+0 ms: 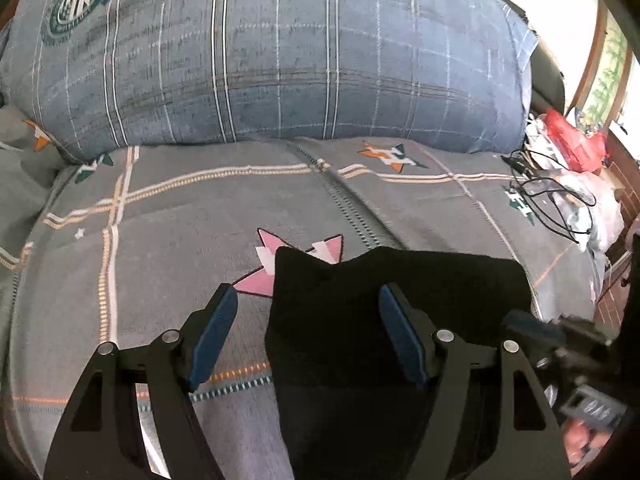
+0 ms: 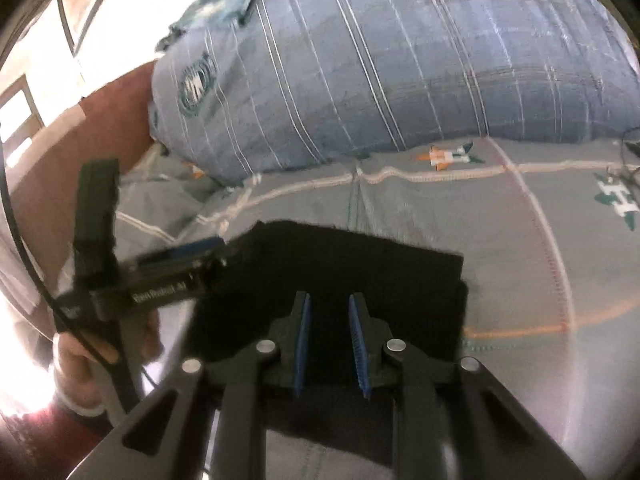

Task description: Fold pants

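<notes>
Grey bedding with pale checked stripes and star patches (image 1: 168, 216) fills both of my wrist views, and on it lie the black folded pants (image 1: 360, 320).

My left gripper (image 1: 308, 300) stands spread wide, its blue-padded fingers (image 1: 212, 336) well apart. The finger at seven o'clock hangs over bare sheet, just beside the left edge of the pants; the other sits over the black cloth. The pads press on nothing. A pink star patch (image 1: 256, 280) peeks out from under the top left corner of the pants, at about twelve o'clock from the left finger.

My right gripper (image 2: 329, 304) has its jaws narrowly parted, with a slim gap between the blue ribbed pads (image 2: 304, 340). Black cloth lies under and behind that gap, but I cannot tell whether the pads touch it; nothing looks pinched. In this view the pants (image 2: 360, 264) form a dark slab running from centre toward three o'clock. At nine o'clock I see the other gripper's black body and the person's hand (image 2: 80, 360) holding it, blurred.

Beyond, at twelve o'clock, a large blue plaid pillow (image 1: 280, 52) rests on the bed. At three o'clock in the left view, black cables (image 1: 552, 192) and a red plastic bag (image 1: 572, 140) lie in a cluttered heap.
</notes>
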A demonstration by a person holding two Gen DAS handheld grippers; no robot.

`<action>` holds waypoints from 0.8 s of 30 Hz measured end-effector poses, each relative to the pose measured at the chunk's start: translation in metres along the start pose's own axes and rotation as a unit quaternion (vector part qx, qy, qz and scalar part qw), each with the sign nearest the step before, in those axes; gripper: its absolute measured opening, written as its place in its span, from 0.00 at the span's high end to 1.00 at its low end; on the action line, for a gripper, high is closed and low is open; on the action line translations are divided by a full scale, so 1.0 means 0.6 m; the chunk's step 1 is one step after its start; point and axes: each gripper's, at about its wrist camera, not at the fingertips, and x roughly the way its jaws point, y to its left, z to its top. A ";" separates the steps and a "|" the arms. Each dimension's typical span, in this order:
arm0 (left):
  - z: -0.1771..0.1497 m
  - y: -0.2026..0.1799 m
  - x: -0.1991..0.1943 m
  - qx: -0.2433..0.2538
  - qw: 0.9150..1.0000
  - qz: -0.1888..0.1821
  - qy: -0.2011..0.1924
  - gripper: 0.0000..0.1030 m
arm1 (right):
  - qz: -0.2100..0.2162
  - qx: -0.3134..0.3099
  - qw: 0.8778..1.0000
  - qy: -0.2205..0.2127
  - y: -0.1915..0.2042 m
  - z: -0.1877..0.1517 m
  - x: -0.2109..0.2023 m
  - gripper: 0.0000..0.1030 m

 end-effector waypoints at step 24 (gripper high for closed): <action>-0.015 -0.017 -0.046 -0.008 1.000 -0.006 -0.020 0.19 | 0.012 0.023 0.999 -0.028 -0.003 -0.019 -0.048 0.61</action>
